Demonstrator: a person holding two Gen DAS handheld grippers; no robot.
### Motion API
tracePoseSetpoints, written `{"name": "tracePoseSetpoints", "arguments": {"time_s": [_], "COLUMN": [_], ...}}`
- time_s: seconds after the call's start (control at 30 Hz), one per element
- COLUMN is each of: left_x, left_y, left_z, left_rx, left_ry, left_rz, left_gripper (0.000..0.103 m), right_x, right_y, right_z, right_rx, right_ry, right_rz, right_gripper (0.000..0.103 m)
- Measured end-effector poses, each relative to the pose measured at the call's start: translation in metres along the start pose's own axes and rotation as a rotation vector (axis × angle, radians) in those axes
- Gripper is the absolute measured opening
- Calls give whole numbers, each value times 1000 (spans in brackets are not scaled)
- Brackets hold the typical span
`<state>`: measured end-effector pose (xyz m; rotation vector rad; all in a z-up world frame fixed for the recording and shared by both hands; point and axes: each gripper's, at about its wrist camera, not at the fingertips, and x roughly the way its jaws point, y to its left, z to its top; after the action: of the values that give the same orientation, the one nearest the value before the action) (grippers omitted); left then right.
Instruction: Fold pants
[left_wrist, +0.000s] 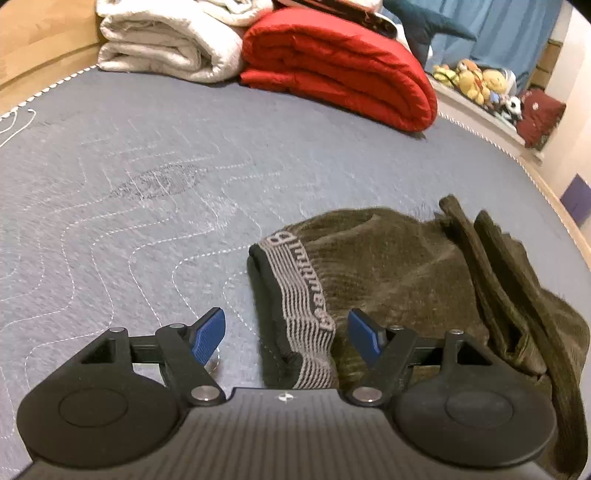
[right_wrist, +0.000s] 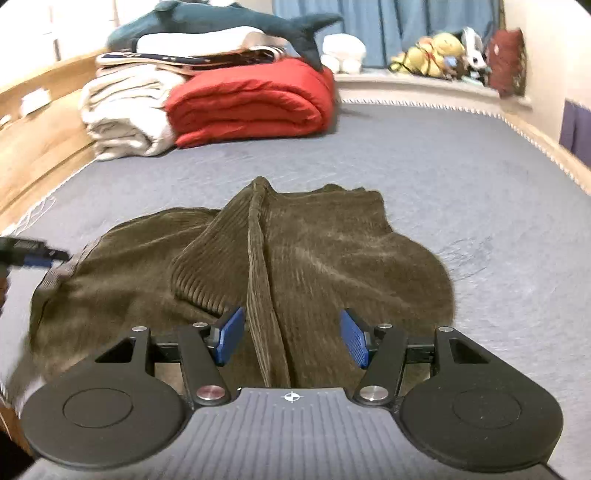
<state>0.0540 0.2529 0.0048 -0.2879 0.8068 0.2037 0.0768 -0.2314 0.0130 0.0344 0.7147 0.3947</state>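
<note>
Between the spread fingers of the left hand-held gripper (left_wrist: 287, 334), released and empty, the striped waistband (left_wrist: 303, 306) of the brown corduroy pants (right_wrist: 258, 266) is framed, bunched on the bed (left_wrist: 129, 184). The right hand-held gripper (right_wrist: 291, 338), also released, is straddling a raised leg ridge. Waistband and ridge should probably be pinched deep, both layers caught, before lifting.

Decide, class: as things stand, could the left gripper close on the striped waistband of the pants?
Probably yes. The left gripper is open, and the striped waistband of the pants already lies between its fingers, with nothing covering it.
</note>
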Motion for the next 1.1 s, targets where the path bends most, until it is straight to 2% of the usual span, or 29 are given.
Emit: {"name": "tracePoseSetpoints", "arguments": {"time_s": [0.07, 0.17, 0.23, 0.27, 0.3, 0.33, 0.37, 0.43, 0.53, 0.67, 0.8, 0.9, 1.0, 1.1], "left_x": [-5, -18, -28, -33, -36, -40, -43, -43, -32, -17, -16, -16, -17, -15], "left_y": [-4, -9, -15, -19, -24, -31, -39, -56, -77, -89, -104, -113, -122, -131], "left_z": [2, 3, 2, 0, -1, -4, -6, -10, -18, -25, -30, -35, -40, -45], "left_rx": [-19, -52, -69, -71, -64, -50, -26, 52, 139, 152, 207, 233, 249, 256], "left_ry": [-20, -49, -64, -71, -74, -76, -81, -86, -60, -7, 4, 27, 48, 70], "left_rz": [-6, -28, -48, -62, -80, -103, -124, -142, -133, -159, -204, -248, -283, -303], "left_gripper": [78, 67, 40, 32, 16, 10, 10, 10, 10, 10, 10, 10, 11, 11], "right_x": [29, 64, 82, 87, 93, 100, 101, 107, 108, 82, 35, -1, -34, -54], "right_y": [16, 40, 48, 51, 54, 56, 57, 55, 51, 42, 6, -35, -80, -121], "right_z": [6, 14, 17, 16, 17, 18, 19, 22, 24, 26, 26, 14, -12, -57], "right_rx": [-32, -109, -131, -142, -158, -173, -177, -166, -146, -172, -139, -93, -50, -19], "right_ry": [14, 12, 46, 61, 75, 88, 98, 117, 125, 77, 23, 17, 68, 258], "right_rz": [-26, -39, -43, -51, -64, -73, -79, -85, -56, -70, -118, -182, -252, -285], "right_gripper": [59, 59, 56, 55, 51, 46, 40, 15, 12, 11, 11, 10, 10, 10]}}
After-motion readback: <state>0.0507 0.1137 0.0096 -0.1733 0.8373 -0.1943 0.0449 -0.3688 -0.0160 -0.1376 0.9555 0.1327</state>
